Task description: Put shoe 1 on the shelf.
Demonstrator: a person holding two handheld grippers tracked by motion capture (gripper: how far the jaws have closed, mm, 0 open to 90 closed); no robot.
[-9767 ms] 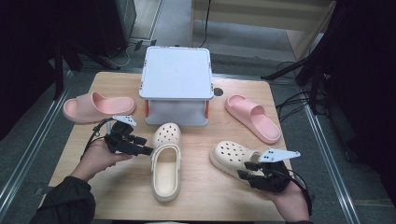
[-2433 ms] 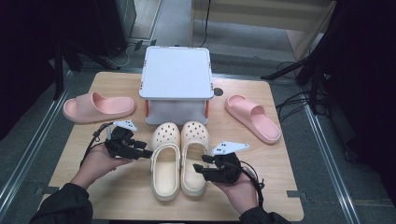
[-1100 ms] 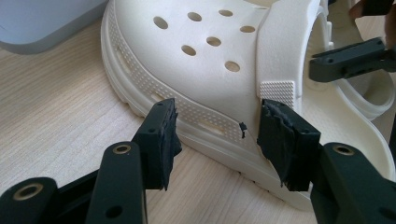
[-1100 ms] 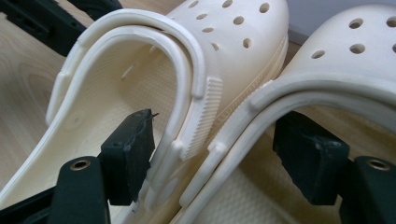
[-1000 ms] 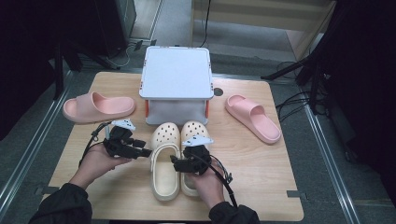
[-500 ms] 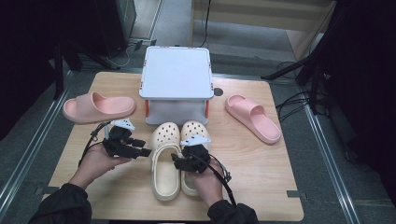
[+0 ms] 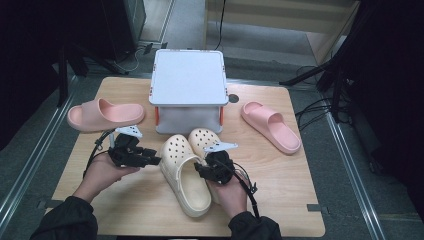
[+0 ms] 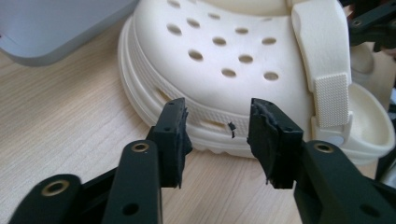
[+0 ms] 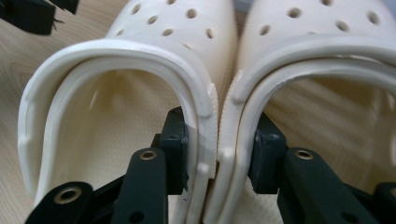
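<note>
a: where are the two cream clogs?

b: side by side on the wooden table (image 7: 125, 210), in front of the grey box (image 7: 188, 82), toes toward it. the left clog (image 7: 186, 172) and the right clog (image 7: 204, 140) touch along their inner walls.

a: what's the right gripper (image 7: 212, 169) doing?

b: it sits over the clogs' heel ends. in the right gripper view one jaw is inside the left clog (image 9: 116, 79), the other inside the right clog (image 9: 317, 70), and the two touching inner walls stand between them. its jaws have just been closing, and the pads press on those walls from both sides, so it pinches the pair together.

a: and the left gripper (image 7: 145, 159)?

b: it lies low on the table just beside the left clog's outer side. in the left gripper view the jaws stand apart, pointing at the clog's sole edge (image 8: 196, 116) below the vent holes. its jaws have just been closing too, but nothing is between them and the pads touch nothing that i can see.

a: anything else on the table?

b: two pink slides: one (image 7: 102, 114) at the left of the box, the other (image 7: 272, 125) at the right, well apart from each other and from the clogs. the strap of the left clog (image 8: 322, 60) runs across its top in the left gripper view.
</note>
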